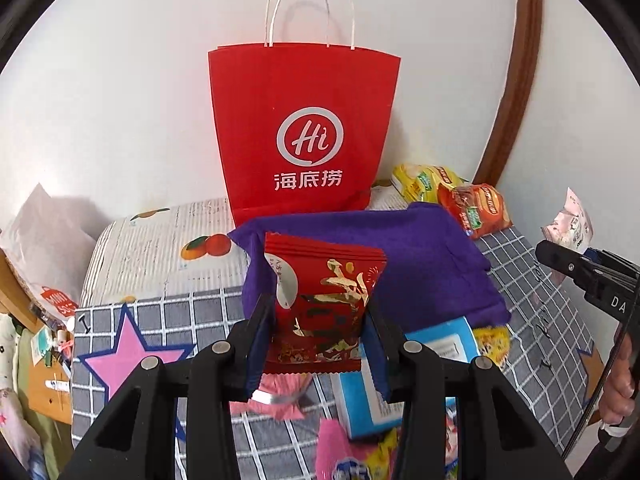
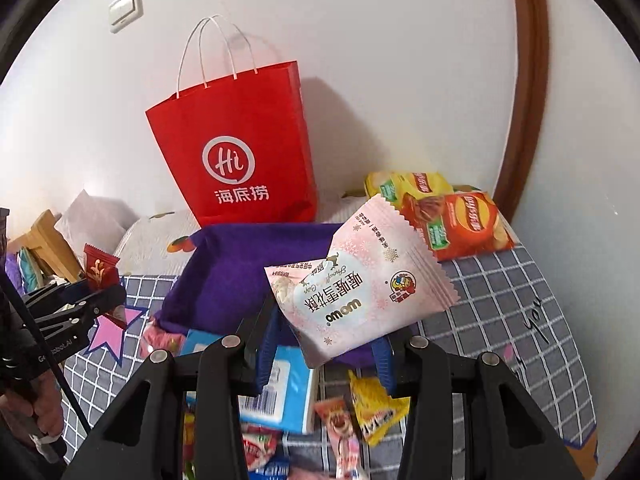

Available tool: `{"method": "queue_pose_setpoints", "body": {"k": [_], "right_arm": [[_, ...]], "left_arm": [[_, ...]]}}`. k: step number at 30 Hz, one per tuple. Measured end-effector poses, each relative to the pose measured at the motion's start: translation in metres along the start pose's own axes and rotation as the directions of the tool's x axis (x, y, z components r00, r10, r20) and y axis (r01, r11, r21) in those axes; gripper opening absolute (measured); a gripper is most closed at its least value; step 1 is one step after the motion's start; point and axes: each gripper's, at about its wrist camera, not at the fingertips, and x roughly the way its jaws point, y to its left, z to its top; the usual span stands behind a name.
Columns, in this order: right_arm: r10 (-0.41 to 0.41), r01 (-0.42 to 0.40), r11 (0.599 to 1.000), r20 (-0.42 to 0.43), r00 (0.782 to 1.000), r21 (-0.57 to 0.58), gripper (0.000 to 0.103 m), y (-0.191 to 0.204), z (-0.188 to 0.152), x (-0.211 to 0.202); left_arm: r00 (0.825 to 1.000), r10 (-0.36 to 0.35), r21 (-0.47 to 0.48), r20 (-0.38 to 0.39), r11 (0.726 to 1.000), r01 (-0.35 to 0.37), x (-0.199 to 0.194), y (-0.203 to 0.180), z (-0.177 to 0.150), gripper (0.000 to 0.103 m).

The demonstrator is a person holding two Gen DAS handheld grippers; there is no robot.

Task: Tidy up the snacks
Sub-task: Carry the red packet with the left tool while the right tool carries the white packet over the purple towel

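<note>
1. My left gripper (image 1: 320,334) fingers clamp a red snack packet (image 1: 326,300); my right gripper (image 2: 326,344) fingers clamp a pink packet (image 2: 360,292), both above the bed (image 2: 520,300).
2. The purple tray (image 2: 236,276) looks empty; loose snacks (image 2: 376,404) remain at the bed's near edge, so the sorting seems barely begun.

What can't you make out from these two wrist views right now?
- Red paper bag: its inside, both views; front wall hides it.
- Purple felt tray: its floor, left view; red snack packet covers it.
- Blue box: its label, right view; right gripper and pink snack packet block it.
</note>
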Motion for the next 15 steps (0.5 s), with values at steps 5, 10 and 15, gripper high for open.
{"method": "queue_pose_setpoints", "body": {"k": [5,10,15], "right_arm": [[0.015,-0.015,1.000,-0.021,1.000,-0.006,0.041,0.000,0.016,0.025],[0.014,-0.015,0.999,-0.022,1.000,-0.031,0.041,0.001,0.032,0.043],[0.018,-0.020,0.998,-0.045,0.999,-0.053,0.041,-0.001,0.041,0.071]], "left_arm": [[1.000,0.010,-0.004,-0.001,1.000,-0.010,0.019,0.004,0.016,0.040],[1.000,0.026,-0.008,-0.006,1.000,-0.027,0.042,0.005,0.030,0.040],[0.999,0.028,-0.013,-0.032,1.000,-0.028,0.069,0.009,0.035,0.040]]}}
